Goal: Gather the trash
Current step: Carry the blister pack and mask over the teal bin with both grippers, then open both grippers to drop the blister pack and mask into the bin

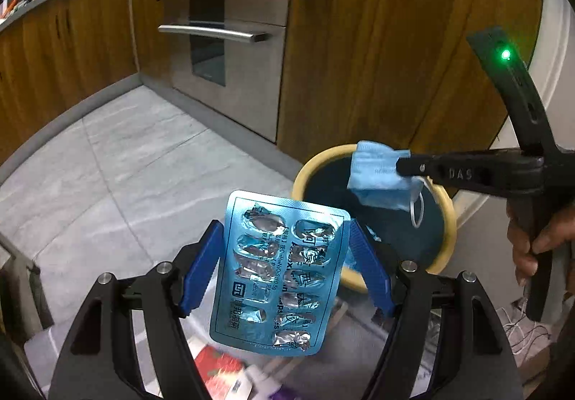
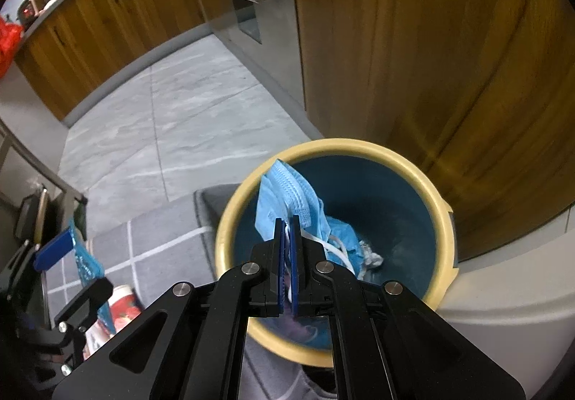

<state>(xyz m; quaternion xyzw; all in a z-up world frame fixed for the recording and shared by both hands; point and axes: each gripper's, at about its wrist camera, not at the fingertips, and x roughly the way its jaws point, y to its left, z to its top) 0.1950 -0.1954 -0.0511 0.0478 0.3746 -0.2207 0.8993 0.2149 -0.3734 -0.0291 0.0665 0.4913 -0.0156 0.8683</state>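
L gripper [image 1: 284,249] fingers pinch blister pack [image 1: 276,277]; R gripper [image 2: 286,220] fingers pinch mask [image 2: 287,191] over bin [image 2: 445,220].

On both wrist feeds I read dim, warm indoor light with heavy fisheye bending and black vignette at the corners, glare on the foil blister pack [image 1: 276,277], a green indicator lamp [image 1: 506,54] flaring, and motion blur smearing the wooden cabinet [image 2: 431,58].

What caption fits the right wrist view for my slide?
Right gripper shut on a blue face mask, held above the yellow-rimmed bin.
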